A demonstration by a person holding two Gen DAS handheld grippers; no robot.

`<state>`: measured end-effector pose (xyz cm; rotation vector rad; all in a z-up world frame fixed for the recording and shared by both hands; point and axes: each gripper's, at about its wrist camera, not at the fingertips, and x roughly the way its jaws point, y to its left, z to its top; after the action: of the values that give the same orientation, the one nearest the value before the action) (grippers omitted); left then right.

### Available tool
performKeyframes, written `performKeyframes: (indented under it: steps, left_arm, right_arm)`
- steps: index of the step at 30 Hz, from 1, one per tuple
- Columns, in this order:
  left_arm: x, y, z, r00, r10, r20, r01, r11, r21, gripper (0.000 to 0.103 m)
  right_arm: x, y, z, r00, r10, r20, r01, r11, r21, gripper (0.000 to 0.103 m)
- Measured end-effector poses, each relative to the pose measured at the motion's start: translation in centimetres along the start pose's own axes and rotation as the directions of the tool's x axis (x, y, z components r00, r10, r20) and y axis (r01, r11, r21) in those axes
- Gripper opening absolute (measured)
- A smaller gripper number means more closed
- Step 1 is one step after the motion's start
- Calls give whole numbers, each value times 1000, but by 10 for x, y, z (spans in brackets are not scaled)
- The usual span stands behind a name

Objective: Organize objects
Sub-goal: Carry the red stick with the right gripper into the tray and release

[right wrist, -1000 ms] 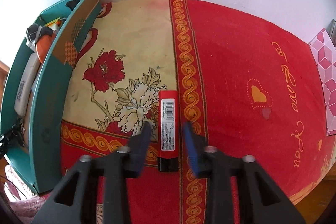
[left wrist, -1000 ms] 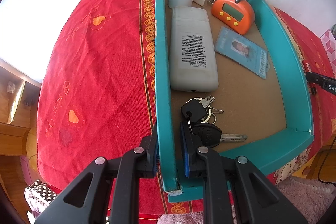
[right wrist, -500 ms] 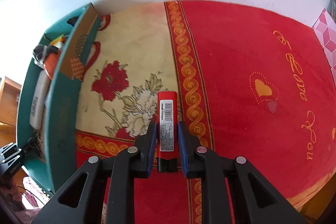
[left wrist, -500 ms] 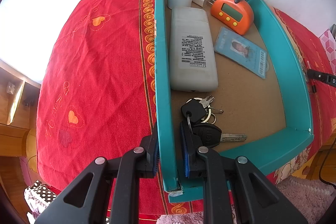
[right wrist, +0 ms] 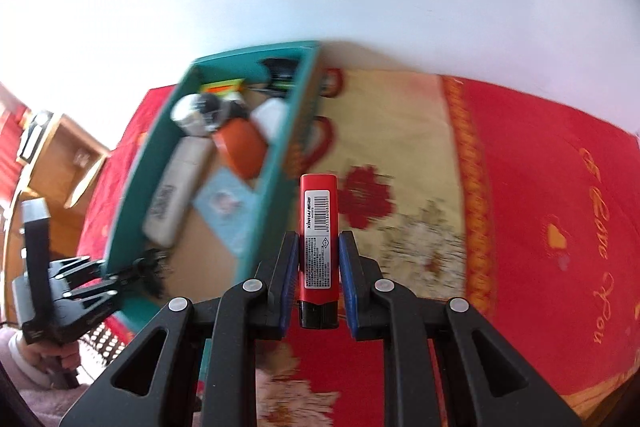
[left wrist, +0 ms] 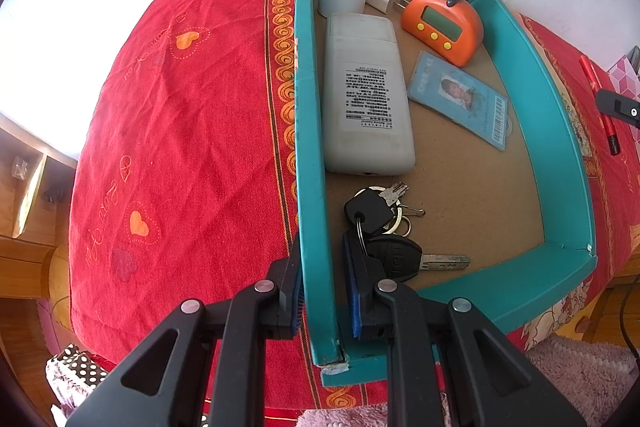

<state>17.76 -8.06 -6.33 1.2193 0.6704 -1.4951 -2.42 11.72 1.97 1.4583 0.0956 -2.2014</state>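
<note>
With most items already in the teal box (left wrist: 560, 163), which the left claw (left wrist: 320, 291) clamps by its wall, the right claw (right wrist: 318, 267) grips the red lighter (right wrist: 319, 227) beside it, not yet boxed.

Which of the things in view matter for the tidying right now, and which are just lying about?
In play:
red rectangular lighter in the right tool
teal cardboard box, its wall clamped by the left tool

Lying about:
red patterned tablecloth
pink fluffy rug
</note>
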Motion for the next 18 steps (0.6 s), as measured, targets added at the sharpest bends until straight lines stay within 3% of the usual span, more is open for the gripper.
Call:
performKeyframes:
  steps: [8,13,18]
  left_arm:
    - [1,-1,1,1000,6,2,-6,1000,-10,15]
    - [1,-2,2,1000,9,6,-9,1000,-20,15]
    - [0,-2,2,1000,12,8,-11,1000,-24,15]
  right_arm:
    - [17,60,-3,995,80,-60,-88,986,-144,21]
    - [43,98,-16,986,77,-149,-113,961,-254,21]
    - [68,111,-28,972,41,-233,-114,944,-308,21]
